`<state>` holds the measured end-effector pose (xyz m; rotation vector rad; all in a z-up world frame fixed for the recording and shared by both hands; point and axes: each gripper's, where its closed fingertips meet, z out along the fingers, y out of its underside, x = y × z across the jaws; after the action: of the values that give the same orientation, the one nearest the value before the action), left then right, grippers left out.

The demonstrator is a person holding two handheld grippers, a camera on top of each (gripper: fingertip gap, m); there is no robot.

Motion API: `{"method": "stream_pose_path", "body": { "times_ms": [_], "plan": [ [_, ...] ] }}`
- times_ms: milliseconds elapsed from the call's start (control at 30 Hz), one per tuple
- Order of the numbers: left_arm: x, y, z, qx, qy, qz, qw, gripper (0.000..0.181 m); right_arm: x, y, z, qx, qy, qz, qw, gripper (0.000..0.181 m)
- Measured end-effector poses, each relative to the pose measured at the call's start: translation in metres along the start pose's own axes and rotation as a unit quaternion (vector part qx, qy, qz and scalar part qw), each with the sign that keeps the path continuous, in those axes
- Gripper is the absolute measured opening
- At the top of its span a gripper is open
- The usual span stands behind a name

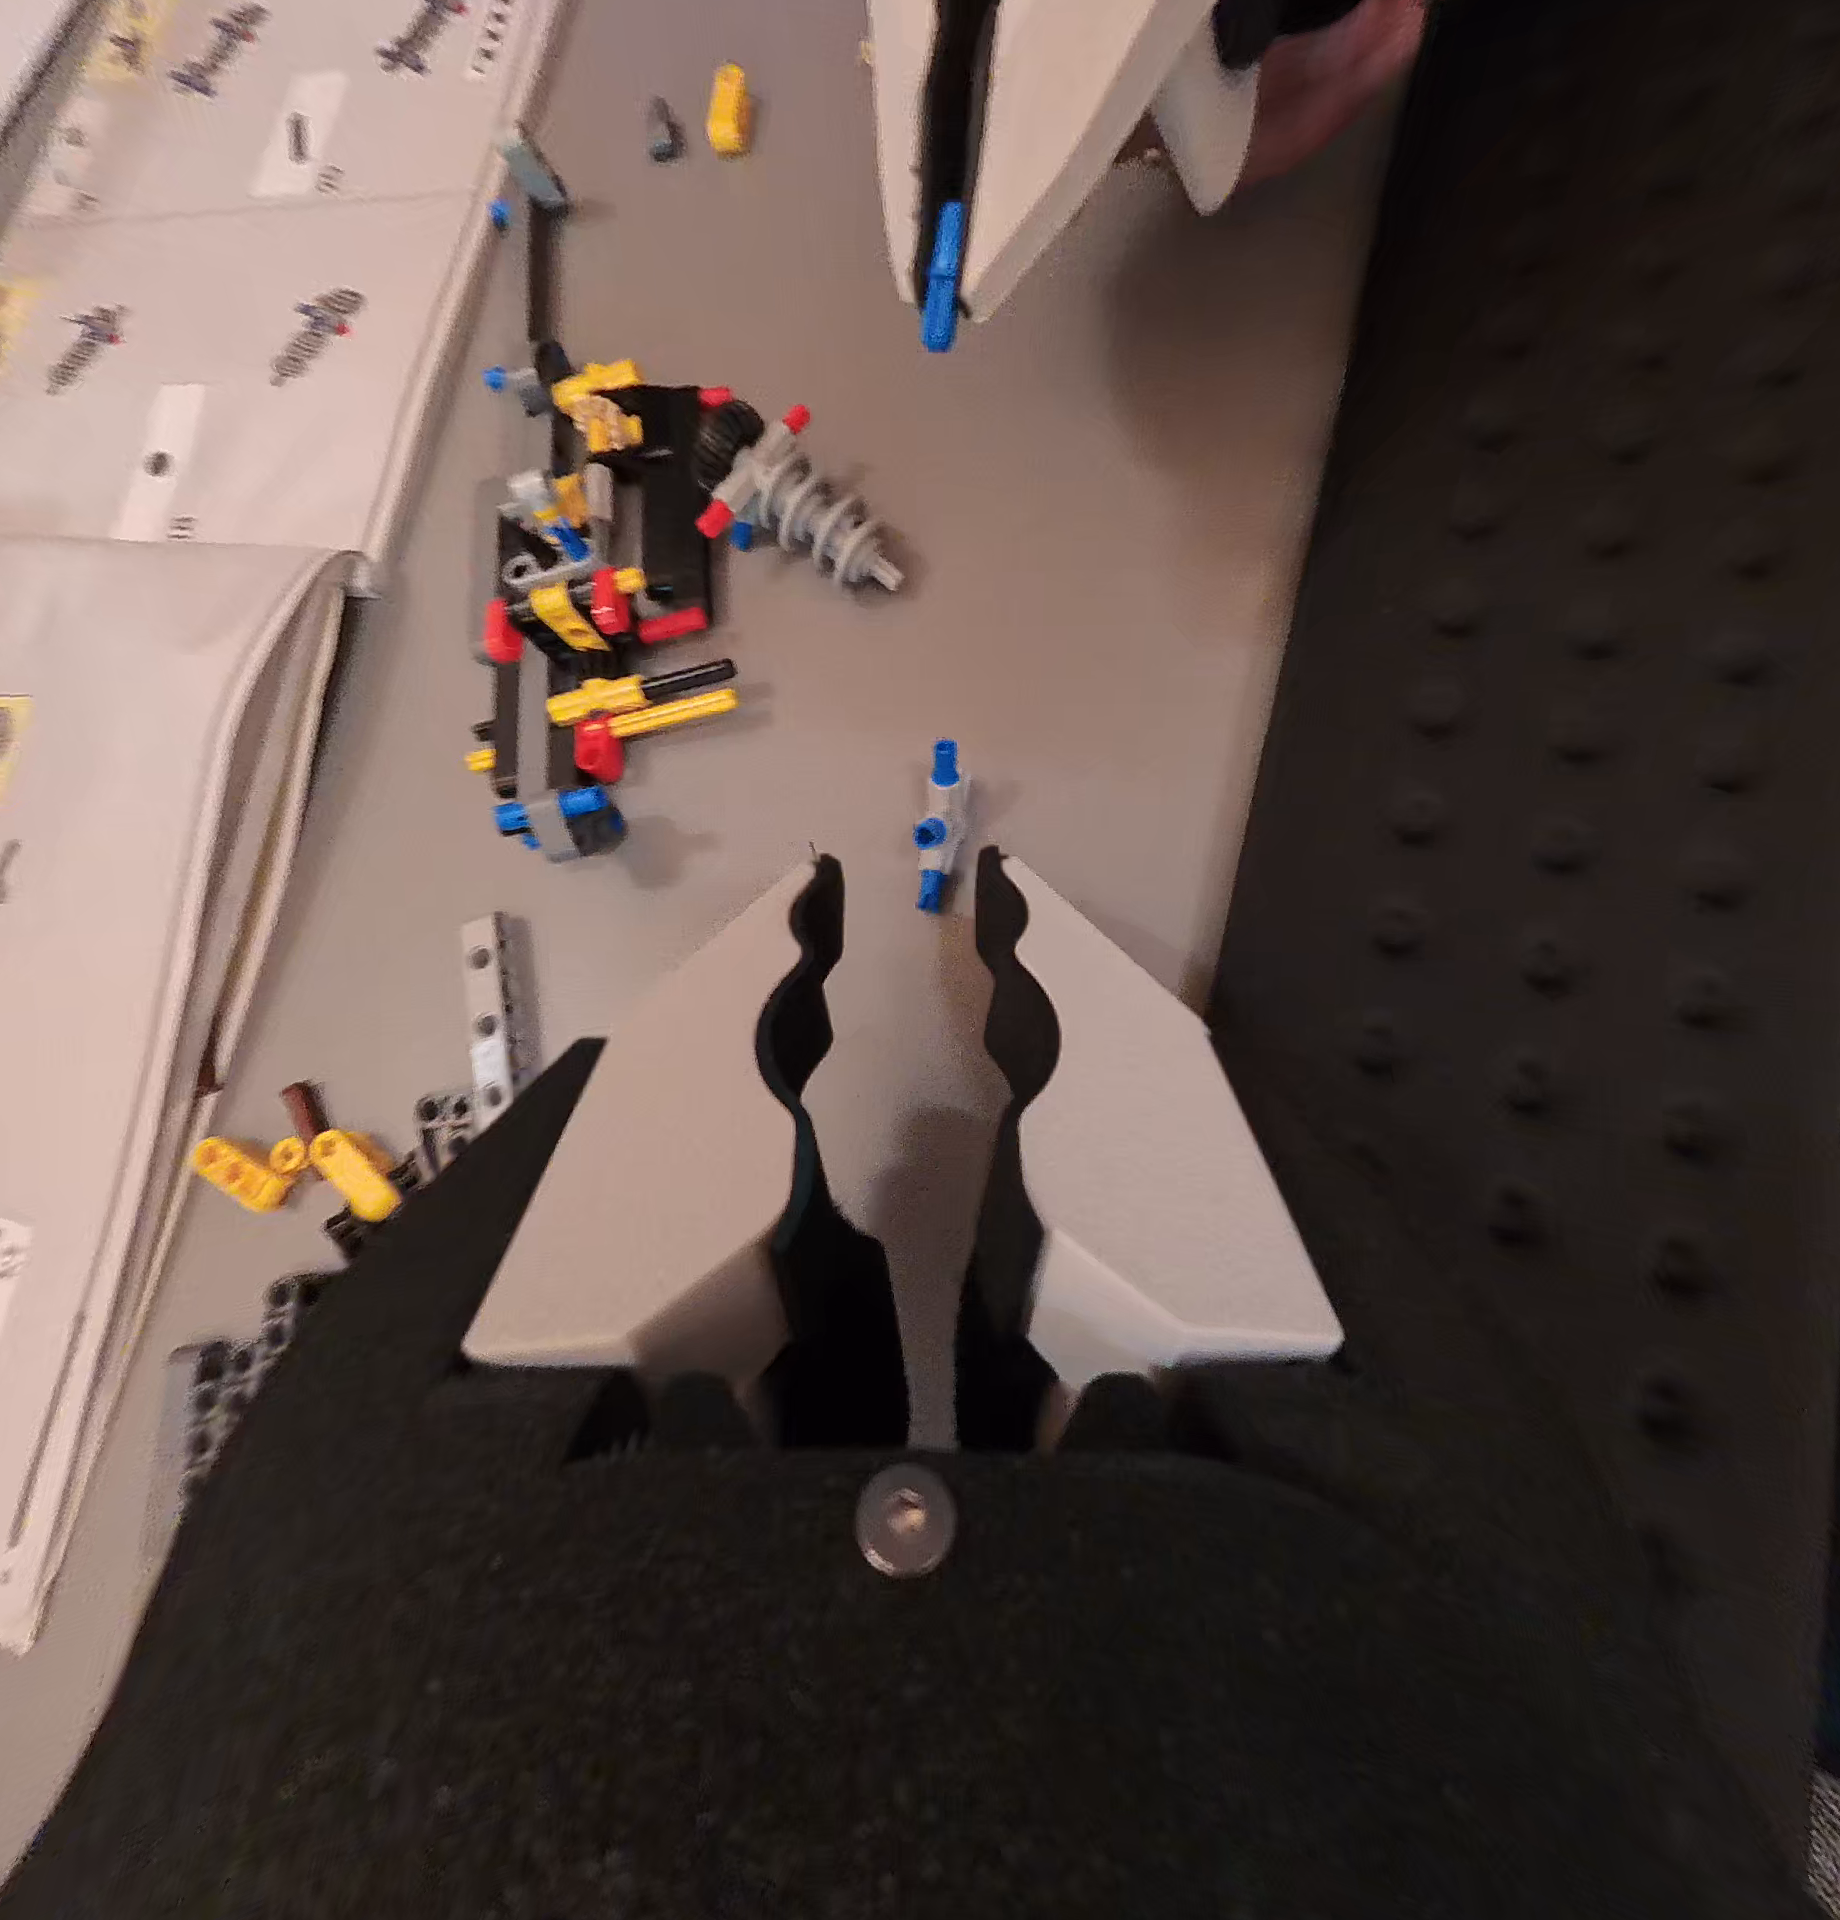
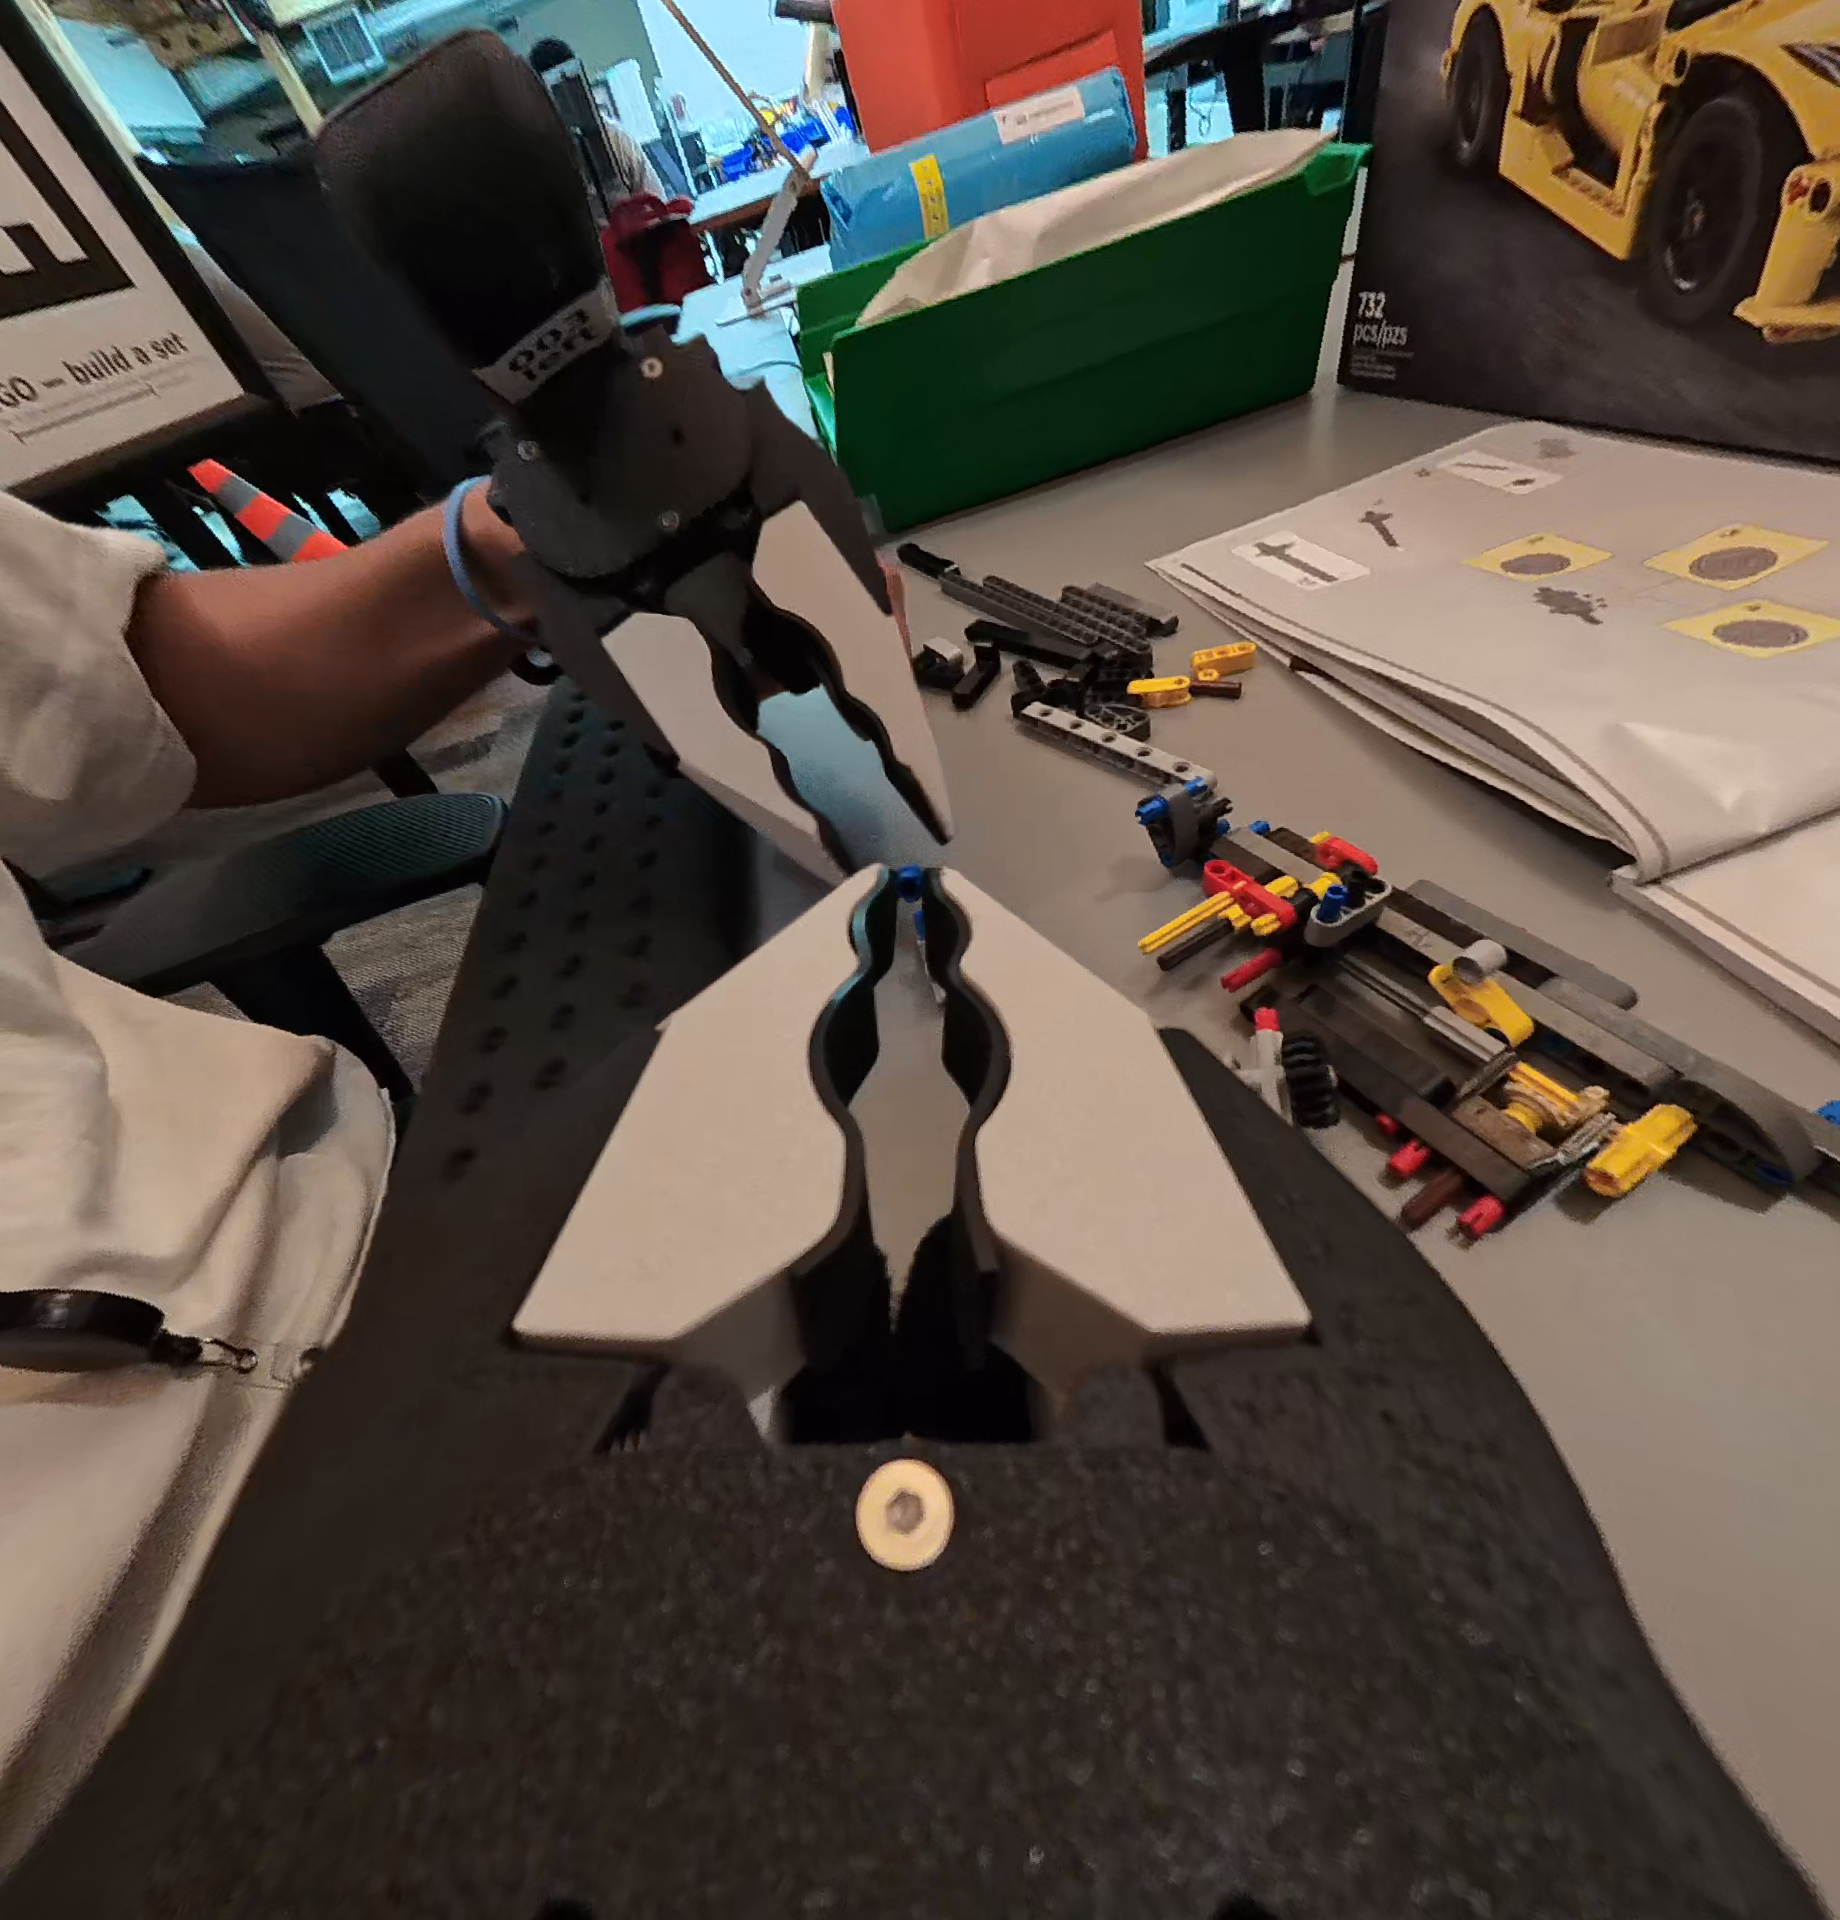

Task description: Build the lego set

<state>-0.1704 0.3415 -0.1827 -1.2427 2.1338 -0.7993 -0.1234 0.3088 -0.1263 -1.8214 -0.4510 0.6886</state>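
In the left wrist view, the left gripper (image 1: 908,857) sits at lower centre with its two fingers spread apart and nothing between them. Just beyond its right fingertip one small grey connector with blue pins (image 1: 940,826) lies on the grey table (image 1: 1103,520); whether the fingertip touches it cannot be told.

The right gripper (image 1: 942,301) enters from the top of that frame, its two fingers pinched on one blue pin (image 1: 942,272), which sticks out past the tips. In the right wrist view the same blue pin (image 2: 908,883) shows at frame centre, clamped at the very tips of the right gripper (image 2: 908,881), while the left gripper (image 2: 895,831) reaches in from the upper left with its jaws parted.

One partly built lego assembly (image 1: 604,582) of black, yellow, red and blue parts lies left of centre in the left wrist view, with one grey spring shock (image 1: 822,509) at its right side.

Near the lower left of that view lie two yellow connectors (image 1: 292,1169) and one light grey beam (image 1: 495,1003). One more yellow piece (image 1: 729,109) rests near the top, with one small dark piece (image 1: 664,130) just beside it.

The open instruction booklet (image 1: 147,436) fills the left edge. In the right wrist view one green bin (image 2: 1082,343) and one set box (image 2: 1622,208) stand at the upper right.
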Motion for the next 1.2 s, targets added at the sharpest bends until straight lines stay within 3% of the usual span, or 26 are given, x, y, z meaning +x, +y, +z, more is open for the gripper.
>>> {"method": "stream_pose_path", "body": {
  "times_ms": [200, 333, 400, 467, 533, 600, 700, 800, 1200],
  "plan": [
    [0.006, -0.001, 0.021, -0.01, 0.03, 0.004, 1.0, 0.024, 0.0, 0.004, -0.002, -0.005, 0.005, -0.002, 1.0, 0.004],
    [0.01, 0.001, 0.035, -0.032, 0.044, 0.015, 0.998, 0.006, -0.002, 0.0, -0.003, 0.005, -0.005, 0.007, 1.0, 0.004],
    [0.009, -0.003, 0.038, -0.036, 0.032, 0.033, 0.998, 0.006, -0.002, 0.001, -0.003, 0.003, -0.003, 0.005, 1.0, 0.004],
    [-0.003, -0.025, 0.034, 0.018, -0.027, 0.048, 0.998, 0.006, 0.001, 0.0, -0.005, 0.008, 0.007, 0.004, 1.0, 0.004],
    [-0.002, -0.064, 0.018, 0.143, -0.044, 0.009, 0.989, 0.007, 0.004, -0.003, -0.011, 0.021, 0.017, 0.006, 1.0, 0.004],
    [0.003, -0.081, 0.006, 0.221, -0.051, -0.005, 0.974, 0.006, 0.006, -0.005, -0.015, 0.026, 0.022, 0.001, 0.999, 0.004],
    [0.006, -0.083, 0.0, 0.236, -0.101, 0.062, 0.965, 0.006, 0.0, -0.01, -0.017, 0.038, 0.019, -0.03, 0.999, 0.004],
    [0.012, -0.079, 0.004, 0.233, -0.066, 0.049, 0.969, 0.007, -0.007, -0.003, -0.012, 0.019, 0.007, -0.048, 0.999, 0.003],
    [0.018, -0.077, 0.009, 0.228, -0.046, 0.054, 0.971, 0.007, -0.01, 0.006, -0.009, -0.003, 0.002, -0.059, 0.998, 0.003]
  ]
}}
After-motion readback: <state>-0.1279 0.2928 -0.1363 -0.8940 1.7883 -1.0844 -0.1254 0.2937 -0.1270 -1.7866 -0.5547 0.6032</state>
